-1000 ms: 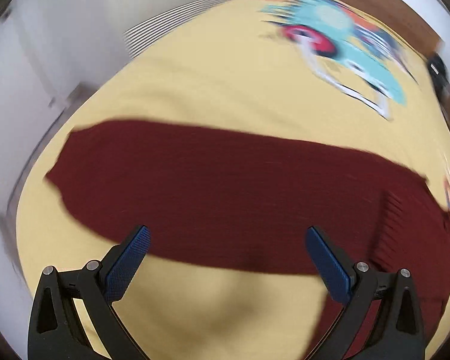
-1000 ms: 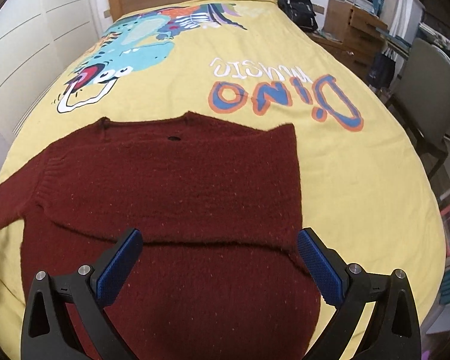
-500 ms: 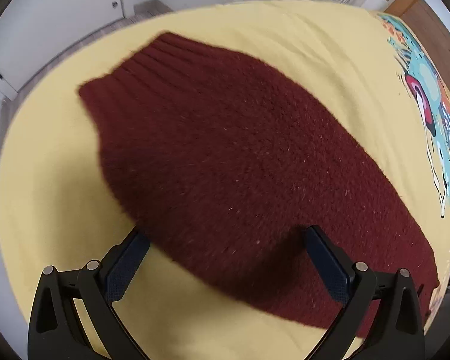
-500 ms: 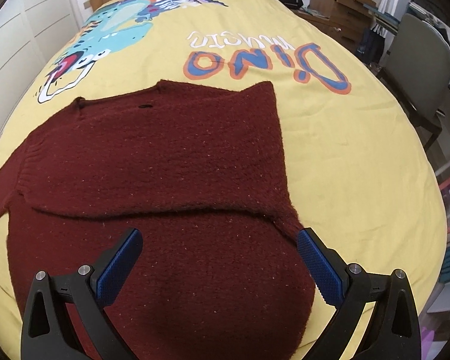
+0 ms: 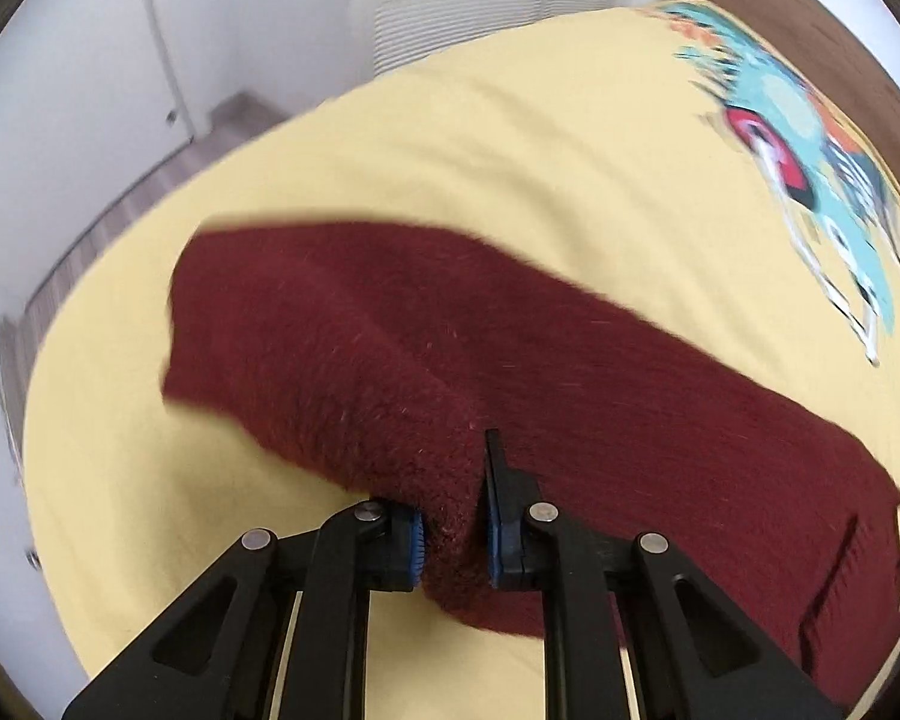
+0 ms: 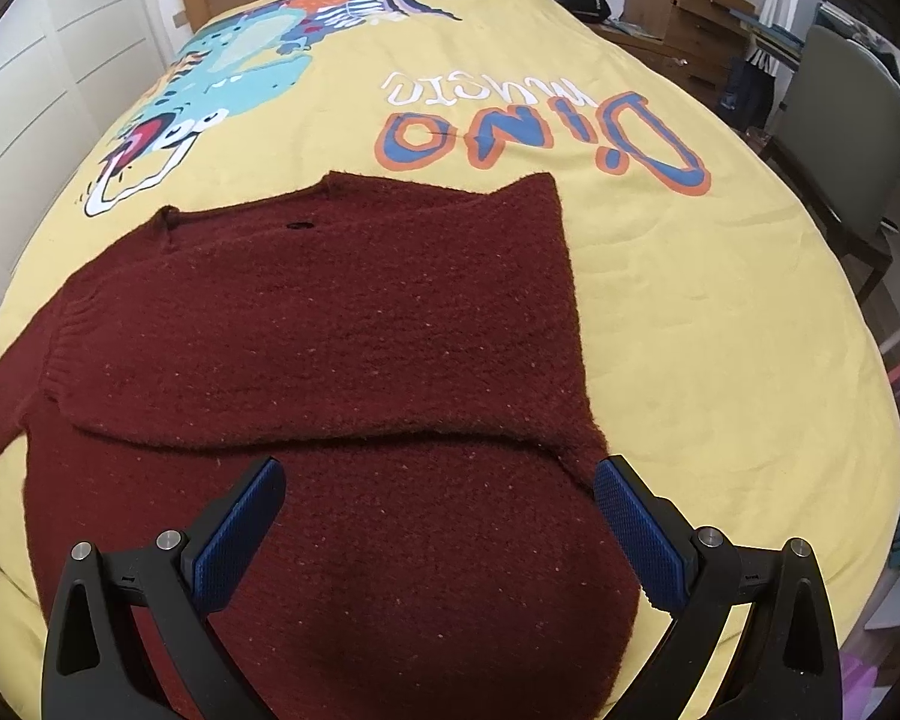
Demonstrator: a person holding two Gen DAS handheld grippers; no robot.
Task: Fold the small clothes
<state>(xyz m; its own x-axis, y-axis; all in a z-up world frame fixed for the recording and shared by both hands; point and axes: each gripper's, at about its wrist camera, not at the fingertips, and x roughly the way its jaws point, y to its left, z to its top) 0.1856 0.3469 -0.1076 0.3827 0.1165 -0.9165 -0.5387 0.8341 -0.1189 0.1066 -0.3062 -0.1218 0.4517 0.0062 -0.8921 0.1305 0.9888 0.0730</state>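
Left wrist view: the sleeve is pinched by the closed left tool; one sleeve is already folded over the sweater, while the right tool is held wide open, empty.

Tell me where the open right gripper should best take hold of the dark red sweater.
Probably the sweater's right side edge, near the corner where the folded sleeve ends. It lies flat on the yellow bedspread just ahead of the right gripper, so come from the right and slide one of the jaws underneath.
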